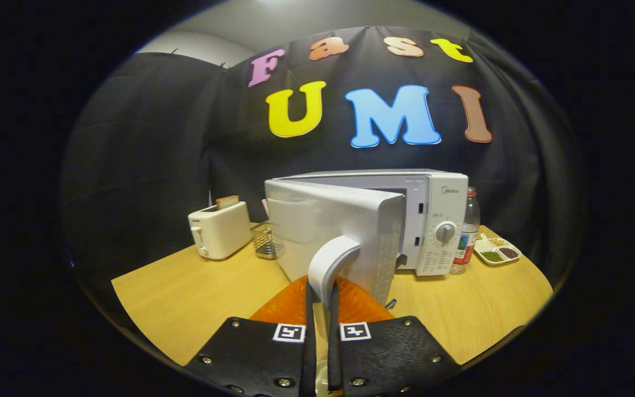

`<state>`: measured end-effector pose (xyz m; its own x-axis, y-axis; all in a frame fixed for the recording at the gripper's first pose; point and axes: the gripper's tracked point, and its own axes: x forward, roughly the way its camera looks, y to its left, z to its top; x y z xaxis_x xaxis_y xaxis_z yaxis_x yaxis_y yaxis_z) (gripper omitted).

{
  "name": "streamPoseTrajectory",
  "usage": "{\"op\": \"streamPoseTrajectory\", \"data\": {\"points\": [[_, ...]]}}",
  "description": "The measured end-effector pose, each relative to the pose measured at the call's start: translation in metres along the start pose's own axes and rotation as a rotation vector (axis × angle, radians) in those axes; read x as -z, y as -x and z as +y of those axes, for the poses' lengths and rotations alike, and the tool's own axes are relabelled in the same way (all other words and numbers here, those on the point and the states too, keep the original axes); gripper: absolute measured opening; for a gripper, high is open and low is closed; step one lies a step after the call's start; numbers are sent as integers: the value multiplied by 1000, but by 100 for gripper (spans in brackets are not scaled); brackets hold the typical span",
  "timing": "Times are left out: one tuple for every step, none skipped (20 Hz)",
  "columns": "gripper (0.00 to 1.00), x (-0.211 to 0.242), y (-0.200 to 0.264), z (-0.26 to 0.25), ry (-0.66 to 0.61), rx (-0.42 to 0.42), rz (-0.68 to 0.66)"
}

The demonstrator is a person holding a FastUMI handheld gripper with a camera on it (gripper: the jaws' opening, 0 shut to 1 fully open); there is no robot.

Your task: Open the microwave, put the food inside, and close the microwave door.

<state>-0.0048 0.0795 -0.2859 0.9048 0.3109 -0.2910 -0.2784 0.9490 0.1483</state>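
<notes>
My claw [320, 300] pinches the curved, smooth handle [331, 262] of the boxy white microwave [405, 215], its door [331, 237] swung partway open just ahead. Something orange and ridged [290, 306] lies on the wood-grain counter [185, 298] beneath my fingers.

toaster [220, 229] – wire basket [263, 240] – bottle [468, 230] – divided dish [498, 251]

You can read one brand mark, "Midea", on the control panel of the microwave [443, 220], just above its dial [445, 232]. The print on the bottle [467, 231] label beside it is too small to read.
</notes>
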Motion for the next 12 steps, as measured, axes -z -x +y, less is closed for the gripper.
{"op": "streamPoseTrajectory", "data": {"points": [[9, 2, 3, 15, 3, -27, -1], [9, 5, 5, 30, -2, -55, -3], [9, 6, 6, 44, -2, -67, -6], [8, 6, 9, 52, 29, -47, -14], [8, 5, 11, 59, 58, -31, -28], [8, 7, 10, 67, 75, -13, -39], [8, 6, 10, 74, 87, 13, -55], [8, 8, 9, 82, 82, 32, -69], [8, 8, 9, 92, 79, 48, -88], [8, 8, 7, 102, 87, 71, -101], [8, 9, 7, 110, 86, 93, -117], [8, 10, 5, 117, 74, 119, -134]]}}
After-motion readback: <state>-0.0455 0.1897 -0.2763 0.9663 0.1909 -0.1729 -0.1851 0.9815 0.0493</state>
